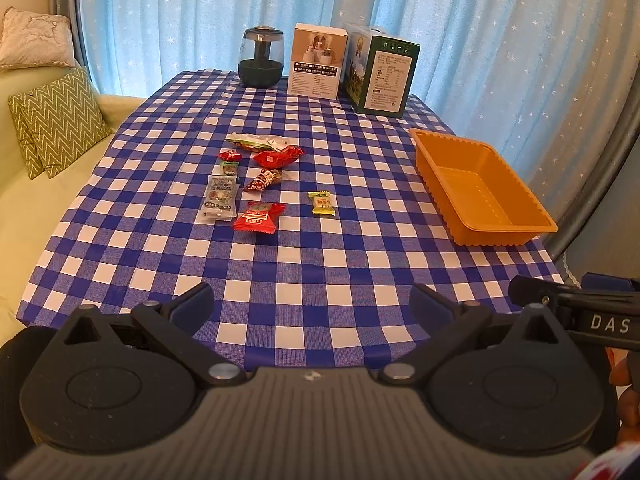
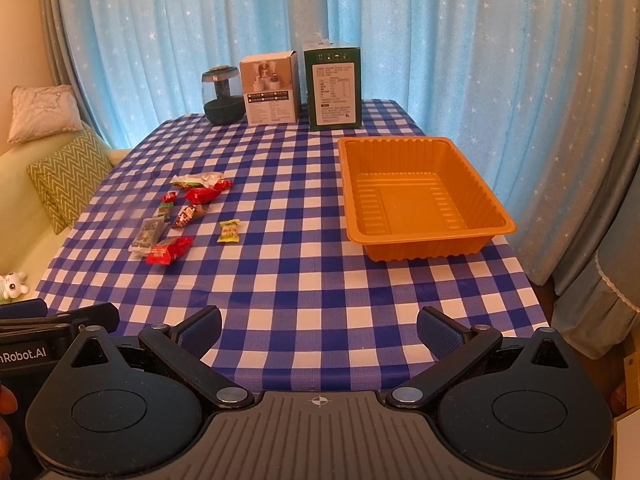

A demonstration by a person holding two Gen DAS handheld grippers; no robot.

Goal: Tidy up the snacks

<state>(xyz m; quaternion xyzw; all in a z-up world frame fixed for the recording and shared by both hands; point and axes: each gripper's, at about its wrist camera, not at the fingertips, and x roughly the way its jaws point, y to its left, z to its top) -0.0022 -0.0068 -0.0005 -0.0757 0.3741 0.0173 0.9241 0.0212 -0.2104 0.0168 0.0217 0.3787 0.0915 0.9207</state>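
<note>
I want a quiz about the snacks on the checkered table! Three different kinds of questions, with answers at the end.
1. True or false: the orange tray already has snacks in it.
2. Which snack lies alone, nearest the tray? A) yellow-green candy B) red packet C) silver-grey packet
3. Fill in: both the left gripper and the right gripper are ____ and hold nothing.

Key: 1 false; 2 A; 3 open.
</note>
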